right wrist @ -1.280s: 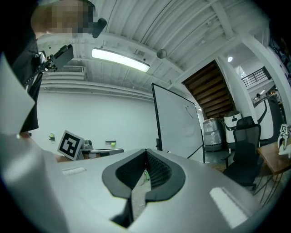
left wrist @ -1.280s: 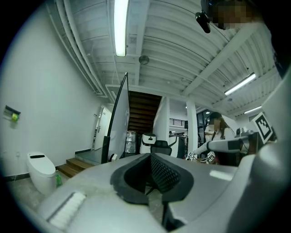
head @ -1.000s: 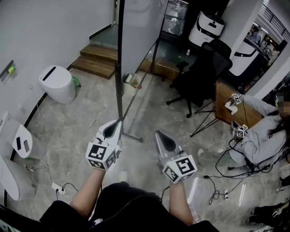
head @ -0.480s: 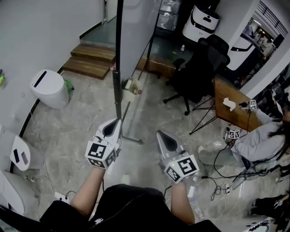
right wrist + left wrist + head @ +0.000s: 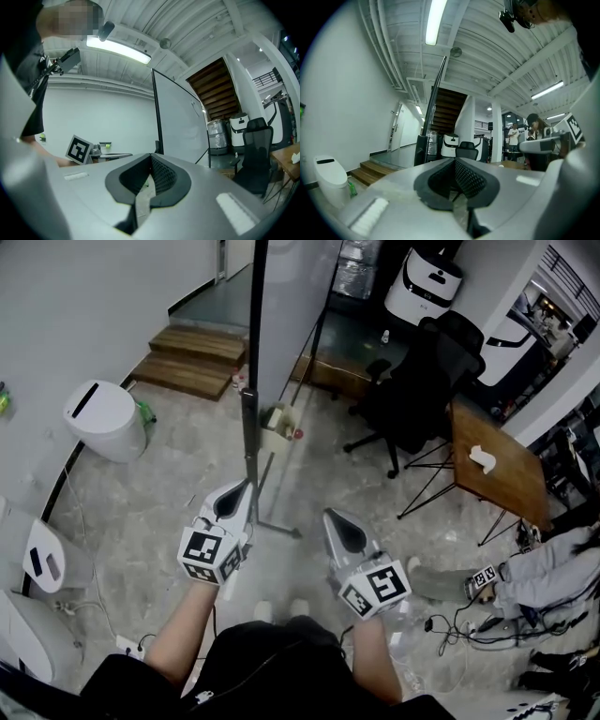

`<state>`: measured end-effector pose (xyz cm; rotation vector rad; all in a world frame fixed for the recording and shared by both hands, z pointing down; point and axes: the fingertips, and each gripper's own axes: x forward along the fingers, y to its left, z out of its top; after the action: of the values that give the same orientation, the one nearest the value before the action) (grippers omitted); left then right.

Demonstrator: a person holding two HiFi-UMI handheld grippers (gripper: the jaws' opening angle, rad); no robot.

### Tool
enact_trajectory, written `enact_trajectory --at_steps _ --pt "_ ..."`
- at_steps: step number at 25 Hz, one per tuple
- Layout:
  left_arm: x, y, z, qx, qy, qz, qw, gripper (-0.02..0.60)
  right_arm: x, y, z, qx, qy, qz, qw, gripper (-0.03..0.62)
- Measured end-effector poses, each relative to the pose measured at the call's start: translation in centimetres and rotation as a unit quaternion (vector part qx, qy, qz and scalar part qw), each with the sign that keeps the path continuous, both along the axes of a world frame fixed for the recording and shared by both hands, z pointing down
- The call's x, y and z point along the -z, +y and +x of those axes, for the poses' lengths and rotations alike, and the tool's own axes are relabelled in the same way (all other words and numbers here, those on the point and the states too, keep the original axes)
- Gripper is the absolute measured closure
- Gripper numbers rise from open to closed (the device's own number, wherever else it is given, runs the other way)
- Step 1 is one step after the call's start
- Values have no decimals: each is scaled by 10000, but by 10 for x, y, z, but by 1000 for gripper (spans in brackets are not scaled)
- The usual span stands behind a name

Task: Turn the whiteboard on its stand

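Observation:
The whiteboard (image 5: 291, 306) stands on its wheeled stand, seen almost edge-on, with its dark frame post (image 5: 249, 427) running down to a floor foot (image 5: 277, 527). My left gripper (image 5: 242, 491) is shut and empty, its tip close in front of that post; whether it touches I cannot tell. In the left gripper view the post (image 5: 434, 108) rises just left of the closed gripper (image 5: 457, 174). My right gripper (image 5: 330, 517) is also shut and empty, to the right of the post. In the right gripper view the board face (image 5: 180, 126) stands ahead of the gripper (image 5: 150, 174).
A white bin (image 5: 101, 416) and wooden steps (image 5: 202, 345) are at the left. A black office chair (image 5: 422, 381), a wooden table (image 5: 492, 465) and a white machine (image 5: 427, 282) stand to the right. A person (image 5: 553, 559) sits on the floor among cables at the right edge.
The room has slid across the head view as both grippers travelled level. They stay side by side and shut. The seated person has dropped lower at the right edge.

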<state>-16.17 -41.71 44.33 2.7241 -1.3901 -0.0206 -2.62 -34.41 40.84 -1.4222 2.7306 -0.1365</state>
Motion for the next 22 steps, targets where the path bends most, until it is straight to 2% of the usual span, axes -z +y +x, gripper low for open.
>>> enact_trajectory --at_steps 6,12,19,22 --pt "6 -11 2 206 -122 97 9997 577 10 -5 0 223 -115 176 9995 586" --pt "4 -36 7 470 -49 37 9989 575 14 -16 10 437 -154 255 9986 586" --pt "-7 -92 3 810 -424 -64 9958 520 19 -36 22 589 -176 264 9978 586" --pt "-11 -114 0 962 -507 -115 9940 472 19 -43 27 623 -171 258 9976 586"
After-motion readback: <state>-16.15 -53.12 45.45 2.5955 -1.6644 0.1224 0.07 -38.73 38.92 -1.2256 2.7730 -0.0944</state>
